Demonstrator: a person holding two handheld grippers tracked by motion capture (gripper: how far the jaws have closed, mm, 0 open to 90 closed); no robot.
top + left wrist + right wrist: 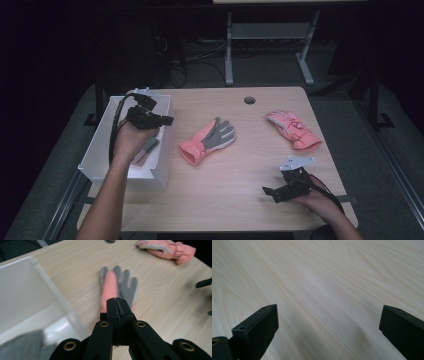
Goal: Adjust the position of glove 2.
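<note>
one glove (146, 149) seems binned in the white box (100, 145), two gloves (207, 139) (294, 129) left on table; left gripper (117, 305) jaws together, empty; right gripper (270, 191) jaws apart.

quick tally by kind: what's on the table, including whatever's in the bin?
Gloves: 3, one mid-table, one far right, one in the bin
Bin: 1
Grippers: 2, left shut and empty, right open
Total: 6
</note>
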